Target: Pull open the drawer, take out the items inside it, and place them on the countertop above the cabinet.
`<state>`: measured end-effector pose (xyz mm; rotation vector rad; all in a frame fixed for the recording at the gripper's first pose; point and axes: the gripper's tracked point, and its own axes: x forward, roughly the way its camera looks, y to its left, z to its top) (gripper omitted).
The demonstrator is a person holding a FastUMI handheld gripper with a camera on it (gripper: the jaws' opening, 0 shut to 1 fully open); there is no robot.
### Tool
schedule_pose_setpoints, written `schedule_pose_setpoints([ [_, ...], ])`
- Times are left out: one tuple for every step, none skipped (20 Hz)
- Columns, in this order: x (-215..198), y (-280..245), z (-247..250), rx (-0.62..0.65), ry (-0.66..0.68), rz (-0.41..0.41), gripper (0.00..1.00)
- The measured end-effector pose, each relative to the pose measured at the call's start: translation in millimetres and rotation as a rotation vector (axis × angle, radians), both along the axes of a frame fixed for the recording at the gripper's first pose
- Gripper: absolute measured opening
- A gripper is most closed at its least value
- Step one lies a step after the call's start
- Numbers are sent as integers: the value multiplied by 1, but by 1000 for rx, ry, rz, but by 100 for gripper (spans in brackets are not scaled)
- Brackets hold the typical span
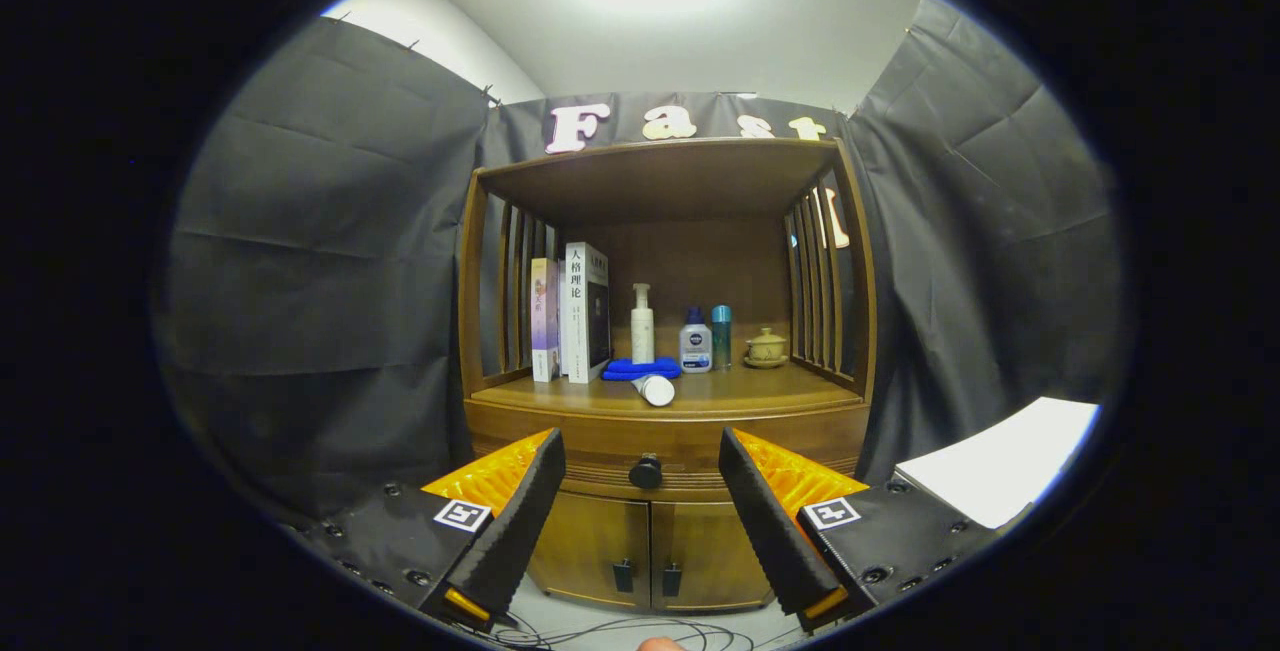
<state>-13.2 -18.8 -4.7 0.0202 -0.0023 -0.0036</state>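
Note:
A wooden cabinet (pixel 665 261) stands straight ahead. Its drawer (pixel 660 446) is closed, and the round dark knob (pixel 645 472) sits beyond my fingers, level with the gap between them. On the countertop (pixel 760 389) above the drawer a white tube (pixel 655 389) lies on its side near the front edge. My gripper (pixel 640 521) is open, its fingers wide apart and holding nothing, some distance short of the knob.
At the back of the countertop stand two books (pixel 573 316), a white pump bottle (pixel 642 324), a blue cloth (pixel 640 368), two small bottles (pixel 705 339) and a lidded cup (pixel 767 347). Two lower doors (pixel 650 551) are closed. Cables (pixel 620 633) lie on the floor. A white surface (pixel 1000 471) is at right.

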Motion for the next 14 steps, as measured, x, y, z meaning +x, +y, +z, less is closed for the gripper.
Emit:
schedule_pose_setpoints([
  [-1,1,1,-1,-5,1,98],
  [0,1,1,-2,-7,2,98],
  [-1,2,0,-2,-4,5,98],
  [-1,3,-2,-3,1,8,98],
  [-2,4,-3,-4,6,11,98],
  [-2,4,-5,-5,10,14,98],
  [-3,5,-6,-5,15,16,98],
  [-3,6,-8,-5,20,18,98],
  [-3,7,-9,-4,26,23,98],
  [-3,9,-11,-4,28,26,98],
  [-3,9,-10,-6,27,29,98],
  [-4,10,-10,-10,24,30,98],
  [-3,10,-9,-12,20,31,98],
  [-4,11,-8,-12,19,32,98],
])
